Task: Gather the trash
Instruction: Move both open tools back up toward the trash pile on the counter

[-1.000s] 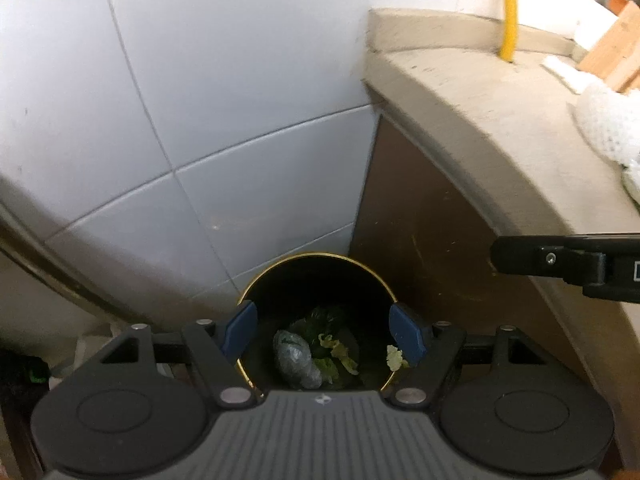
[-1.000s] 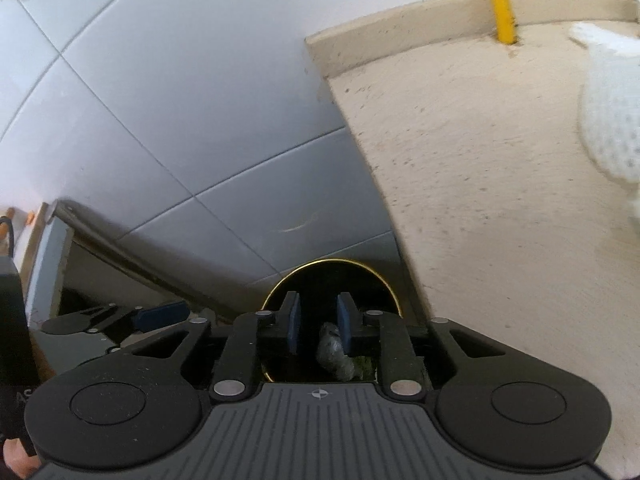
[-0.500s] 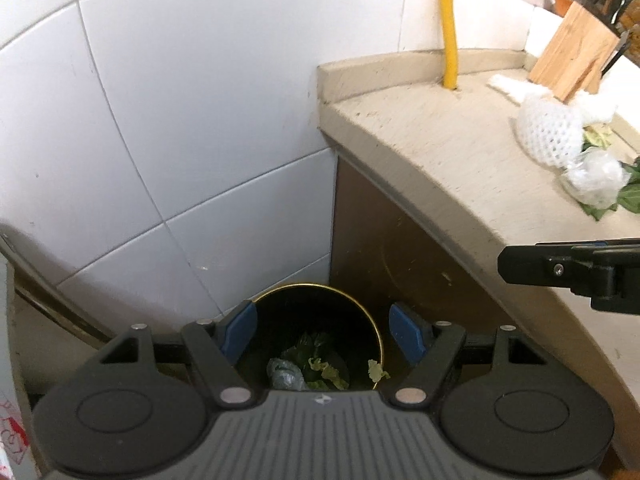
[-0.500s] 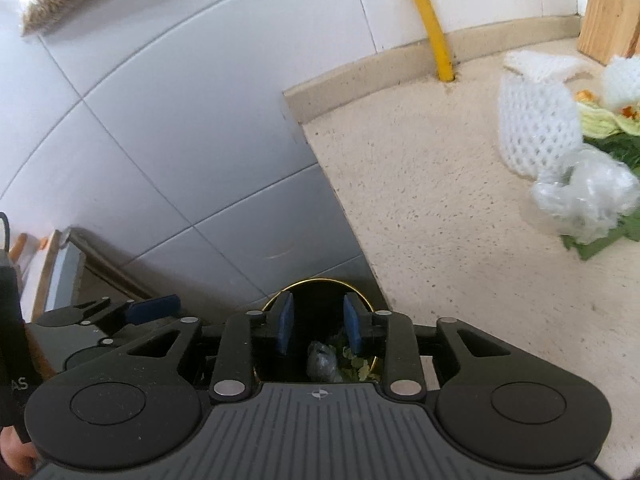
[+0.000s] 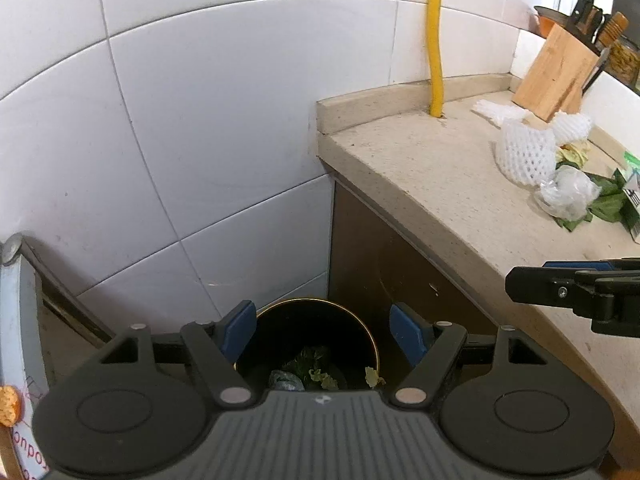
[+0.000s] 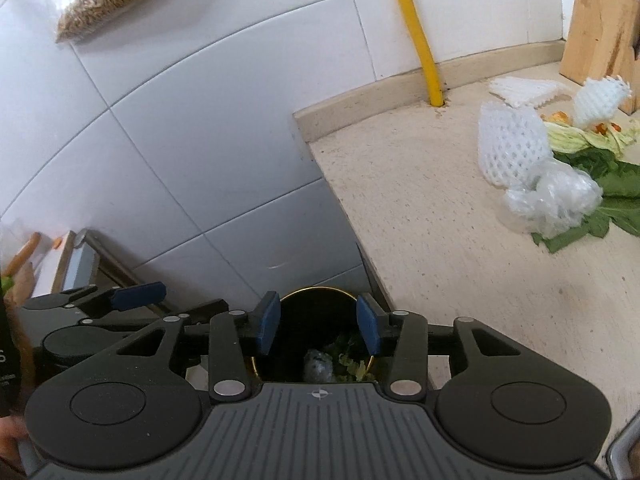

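Trash still waits on the counter (image 6: 420, 240): a foam net sleeve (image 6: 514, 148), a crumpled plastic wrap (image 6: 554, 200) and leaf scraps (image 6: 612, 184), while the bin (image 5: 316, 336) below already holds some. Both the left gripper (image 5: 324, 330) and the right gripper (image 6: 318, 322) hang over the bin with nothing between their pads, the right's jaws having just been opening. The next reach likely goes best with jaws spread wide, approaching the soft wrap from above
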The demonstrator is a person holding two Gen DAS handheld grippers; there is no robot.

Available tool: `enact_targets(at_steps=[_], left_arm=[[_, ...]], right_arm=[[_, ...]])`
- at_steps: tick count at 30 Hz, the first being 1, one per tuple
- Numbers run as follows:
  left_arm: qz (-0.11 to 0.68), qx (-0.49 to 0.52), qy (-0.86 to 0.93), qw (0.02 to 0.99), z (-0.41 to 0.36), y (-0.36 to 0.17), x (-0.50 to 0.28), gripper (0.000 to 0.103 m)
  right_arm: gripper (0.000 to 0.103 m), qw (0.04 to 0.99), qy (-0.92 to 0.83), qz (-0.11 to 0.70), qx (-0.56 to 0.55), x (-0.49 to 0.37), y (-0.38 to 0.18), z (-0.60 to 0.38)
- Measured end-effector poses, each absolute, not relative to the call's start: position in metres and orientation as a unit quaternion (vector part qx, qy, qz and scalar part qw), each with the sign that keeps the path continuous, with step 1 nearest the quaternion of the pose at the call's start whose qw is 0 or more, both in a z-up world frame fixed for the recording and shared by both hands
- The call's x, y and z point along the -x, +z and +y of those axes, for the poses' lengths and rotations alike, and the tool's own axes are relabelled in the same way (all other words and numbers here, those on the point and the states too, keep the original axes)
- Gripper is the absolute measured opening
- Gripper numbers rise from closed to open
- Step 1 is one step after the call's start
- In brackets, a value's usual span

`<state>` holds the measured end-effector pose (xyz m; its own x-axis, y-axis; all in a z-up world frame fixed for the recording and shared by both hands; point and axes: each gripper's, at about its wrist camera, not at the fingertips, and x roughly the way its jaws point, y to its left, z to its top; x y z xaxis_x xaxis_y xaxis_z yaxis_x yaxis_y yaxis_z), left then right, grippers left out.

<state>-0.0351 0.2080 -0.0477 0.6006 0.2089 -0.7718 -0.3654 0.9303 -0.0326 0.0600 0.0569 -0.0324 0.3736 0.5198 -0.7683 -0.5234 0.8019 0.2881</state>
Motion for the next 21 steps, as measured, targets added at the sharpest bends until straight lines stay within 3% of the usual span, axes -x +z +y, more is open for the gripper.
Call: enact_targets(at_steps=[21], left_arm=[[0.417, 0.07, 0.124, 0.898, 0.172, -0.035, 0.038, 0.069]], right_arm=[[0.058, 0.844, 0.288, 0.451, -0.03, -0.036, -0.022, 0.01]])
